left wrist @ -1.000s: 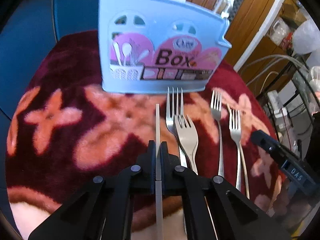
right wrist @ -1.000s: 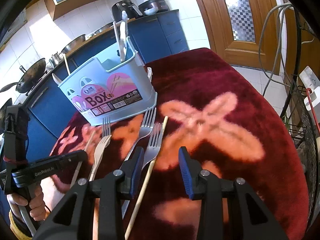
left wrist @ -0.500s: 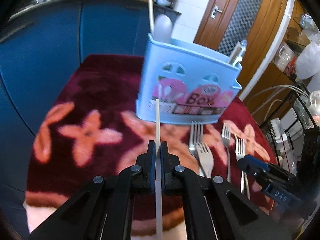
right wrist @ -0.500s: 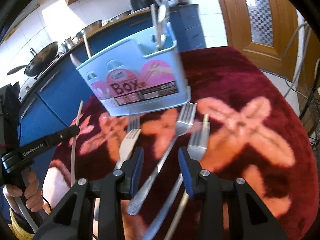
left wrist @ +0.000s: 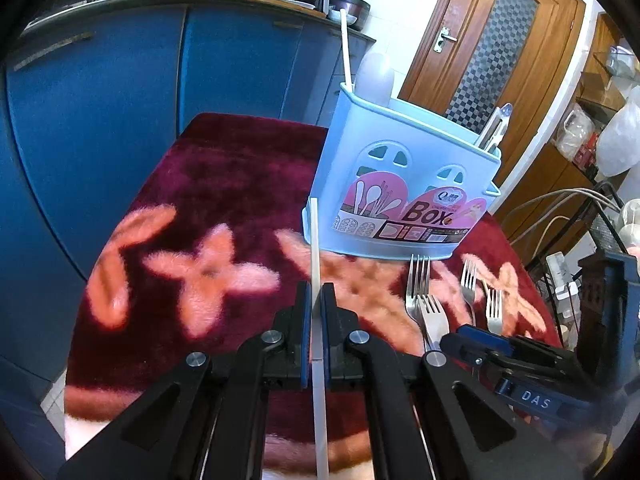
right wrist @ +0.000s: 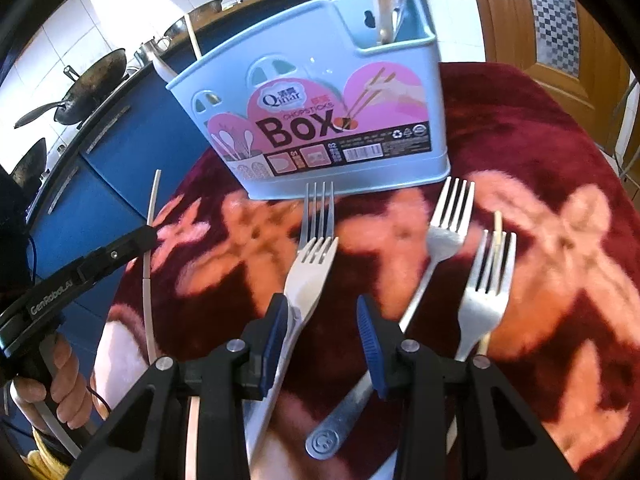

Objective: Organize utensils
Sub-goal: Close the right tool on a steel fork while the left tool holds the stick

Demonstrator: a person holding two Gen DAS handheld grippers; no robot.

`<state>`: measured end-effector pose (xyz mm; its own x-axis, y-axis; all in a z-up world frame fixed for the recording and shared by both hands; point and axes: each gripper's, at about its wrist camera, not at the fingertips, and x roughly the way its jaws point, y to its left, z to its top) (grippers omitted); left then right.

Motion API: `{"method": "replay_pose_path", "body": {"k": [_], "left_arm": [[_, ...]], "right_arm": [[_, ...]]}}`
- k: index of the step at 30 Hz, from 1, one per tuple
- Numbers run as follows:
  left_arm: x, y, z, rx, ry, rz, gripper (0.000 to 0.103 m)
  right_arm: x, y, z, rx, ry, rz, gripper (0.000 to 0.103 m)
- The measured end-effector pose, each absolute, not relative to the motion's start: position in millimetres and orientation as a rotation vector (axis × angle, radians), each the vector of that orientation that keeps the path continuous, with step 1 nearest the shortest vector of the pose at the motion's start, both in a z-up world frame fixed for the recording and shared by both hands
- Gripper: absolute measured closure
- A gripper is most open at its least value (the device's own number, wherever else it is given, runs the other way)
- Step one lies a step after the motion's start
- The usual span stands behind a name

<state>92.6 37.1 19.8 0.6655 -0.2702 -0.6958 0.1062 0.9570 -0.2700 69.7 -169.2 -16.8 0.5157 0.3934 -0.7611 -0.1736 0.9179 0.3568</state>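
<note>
While the left gripper pinches a white chopstick and the right gripper gapes empty, the blue box upper centre holds perhaps three utensils, four forks unsorted.

Forks: four, all on the red floral cloth — one white, three metal. Chopsticks on or above the cloth: two (one white, one wooden). Chopstick box: one, light blue. Grippers: two.
</note>
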Motion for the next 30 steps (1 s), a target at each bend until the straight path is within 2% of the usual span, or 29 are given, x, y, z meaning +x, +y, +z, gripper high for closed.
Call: {"method": "replay_pose_path", "body": {"k": [6, 11, 15, 16, 17, 24, 30], "left_arm": [[92, 40, 19, -0.226, 0.815, -0.221, 0.100], [90, 39, 20, -0.226, 0.810, -0.226, 0.100], [90, 39, 20, -0.226, 0.808, -0.227, 0.100], [89, 39, 20, -0.226, 0.809, -0.228, 0.100], [89, 39, 20, -0.226, 0.808, -0.229, 0.100], [86, 35, 26, -0.234, 0.795, -0.259, 0.100], [80, 29, 38, -0.238, 0.755, -0.288, 0.100]], "right_arm": [[80, -163, -16, 0.238, 0.994, 0.364, 0.064], [89, -161, -18, 0.244, 1.019, 0.384, 0.073], [92, -164, -18, 0.279, 1.030, 0.411, 0.087], [92, -165, -18, 0.292, 1.035, 0.426, 0.095], [91, -166, -18, 0.304, 1.038, 0.436, 0.096], [81, -174, -14, 0.354, 1.030, 0.469, 0.097], [63, -186, 13, 0.346, 0.914, 0.452, 0.097]]}}
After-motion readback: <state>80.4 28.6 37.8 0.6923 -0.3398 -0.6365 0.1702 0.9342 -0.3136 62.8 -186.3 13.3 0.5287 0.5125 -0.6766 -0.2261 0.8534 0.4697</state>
